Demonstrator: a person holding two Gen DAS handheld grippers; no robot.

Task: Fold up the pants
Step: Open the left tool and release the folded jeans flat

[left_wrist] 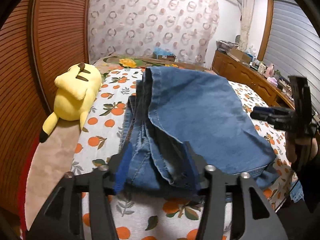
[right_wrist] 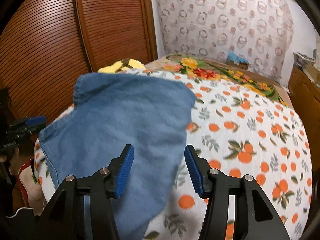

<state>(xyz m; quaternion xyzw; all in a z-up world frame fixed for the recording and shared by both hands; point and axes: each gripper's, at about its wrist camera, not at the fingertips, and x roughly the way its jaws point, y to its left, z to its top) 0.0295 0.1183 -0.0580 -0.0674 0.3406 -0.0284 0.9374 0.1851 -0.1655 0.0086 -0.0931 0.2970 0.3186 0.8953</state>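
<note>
Blue denim pants (left_wrist: pixel 192 116) lie folded on the bed with the orange-print cover (left_wrist: pixel 104 124). My left gripper (left_wrist: pixel 158 160) stands wide apart with bunched layers of the near-left end of the pants between its blue pads (left_wrist: pixel 122 172); the pads do not press the cloth. My right gripper (right_wrist: pixel 159 160) is open and empty, hovering just above the near right edge of the pants (right_wrist: pixel 120 124). It also shows at the right of the left wrist view (left_wrist: pixel 260 113). The left gripper shows at the left edge of the right wrist view (right_wrist: pixel 34 121).
A yellow plush toy (left_wrist: pixel 78 92) lies at the bed's left edge beside the brown slatted wardrobe (left_wrist: pixel 40 50). A floral blanket (right_wrist: pixel 216 70) covers the far end. A wooden dresser (left_wrist: pixel 250 78) with clutter stands at the right.
</note>
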